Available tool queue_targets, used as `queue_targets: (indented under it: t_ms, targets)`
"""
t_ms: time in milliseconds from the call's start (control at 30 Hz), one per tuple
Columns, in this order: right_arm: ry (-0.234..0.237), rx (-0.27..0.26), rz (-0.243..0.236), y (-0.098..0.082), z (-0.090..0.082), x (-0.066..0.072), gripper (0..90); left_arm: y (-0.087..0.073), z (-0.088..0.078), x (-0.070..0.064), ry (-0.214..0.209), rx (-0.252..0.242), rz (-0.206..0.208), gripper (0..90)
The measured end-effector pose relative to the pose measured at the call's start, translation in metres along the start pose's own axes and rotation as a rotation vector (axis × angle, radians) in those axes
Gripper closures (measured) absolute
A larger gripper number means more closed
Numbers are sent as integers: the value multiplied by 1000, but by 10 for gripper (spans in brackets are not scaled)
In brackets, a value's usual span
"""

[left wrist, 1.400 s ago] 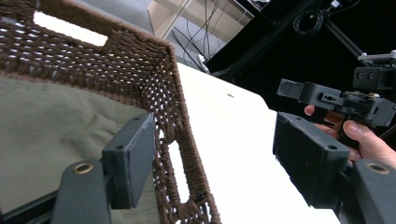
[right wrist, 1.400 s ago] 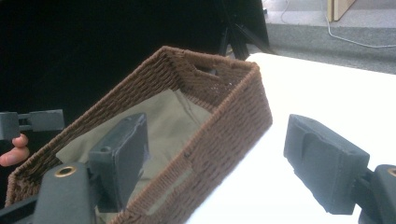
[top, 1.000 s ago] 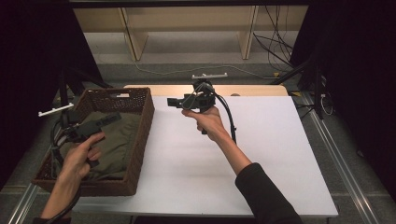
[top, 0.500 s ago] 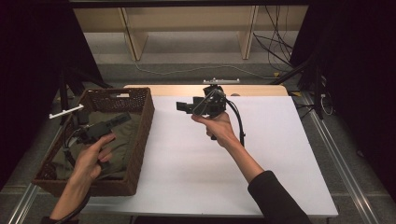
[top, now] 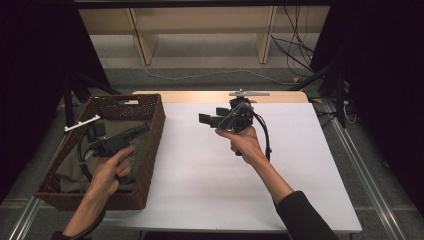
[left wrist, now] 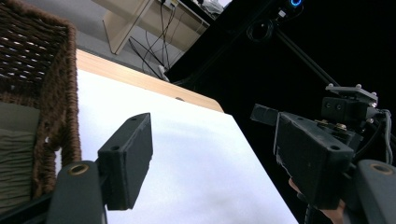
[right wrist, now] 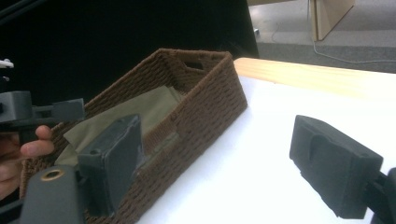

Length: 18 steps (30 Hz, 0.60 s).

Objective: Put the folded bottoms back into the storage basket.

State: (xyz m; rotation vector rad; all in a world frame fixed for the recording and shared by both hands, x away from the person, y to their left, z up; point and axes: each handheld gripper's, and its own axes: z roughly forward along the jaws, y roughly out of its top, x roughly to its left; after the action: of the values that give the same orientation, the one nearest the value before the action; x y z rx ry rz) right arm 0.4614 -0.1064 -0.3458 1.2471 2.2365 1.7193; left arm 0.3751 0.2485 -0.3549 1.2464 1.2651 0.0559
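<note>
Olive-green cloth (top: pixel 107 155) lies folded inside the brown wicker basket (top: pixel 150 125) at the white table's (top: pixel 200 180) left edge. Left gripper (top: pixel 142 129) hangs over the basket, jaws apart and empty. Right gripper (top: pixel 211 118) is held above the table, jaws spread, grasping nothing.

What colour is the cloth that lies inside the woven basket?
Olive green; the cloth in the basket shows best in the right gripper view.
</note>
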Motion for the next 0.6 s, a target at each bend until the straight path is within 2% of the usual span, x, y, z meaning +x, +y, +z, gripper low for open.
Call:
queue_targets:
  t_ms: [133, 267, 367, 600]
  targets:
    - [-19, 0, -21, -3, -8, -2, 184, -4, 4, -3, -13, 10, 6, 269]
    - [-15, -16, -24, -8, -18, -3, 180, -9, 8, -7, -27, 15, 17, 258]
    - [-23, -20, -28, -12, -24, -4, 169, -13, 10, -11, -22, 6, 34, 250]
    - [-44, -29, -24, -23, -34, -6, 119, -23, 19, -19, -39, 26, 88, 224]
